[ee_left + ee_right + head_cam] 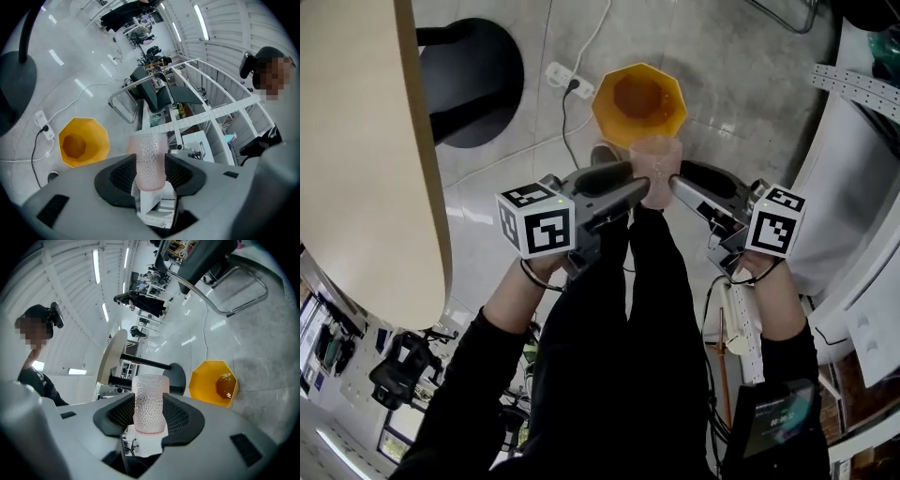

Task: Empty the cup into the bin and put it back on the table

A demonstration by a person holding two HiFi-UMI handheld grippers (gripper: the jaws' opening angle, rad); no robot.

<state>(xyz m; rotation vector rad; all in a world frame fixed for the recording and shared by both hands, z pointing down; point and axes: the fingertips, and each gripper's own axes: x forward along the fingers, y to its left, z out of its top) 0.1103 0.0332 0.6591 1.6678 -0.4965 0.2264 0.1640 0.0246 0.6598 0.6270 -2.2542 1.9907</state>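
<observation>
1. The left gripper has its two black ribbed fingers pinching the cup, with one pad on each side of its lower wall
2. The right gripper takes the same cup from the opposite side, and its fingers are likewise pressed against the lower wall, one on either side
3. The cup is pink, translucent and dimpled all over. It hangs in the air between the two grippers, which meet it from left and right in the head view. Whether it is level or tipped I cannot tell
4. Behind each set of fingers sits a marker cube, the left one and the right one. The left hand and right hand grip the handles just below them
5. The bin is yellow and many-sided, and stands open on the grey floor. In the head view the cup overlaps the bin's near rim. A dark amber patch lies in the bottom of the bin
6. A white power strip with a cable lies on the floor just beside the bin, and a black round base sits further left
7. The pale tabletop curves down the left edge of the head view, well apart from the cup
8. The person's black-clad legs stand under the grippers
</observation>
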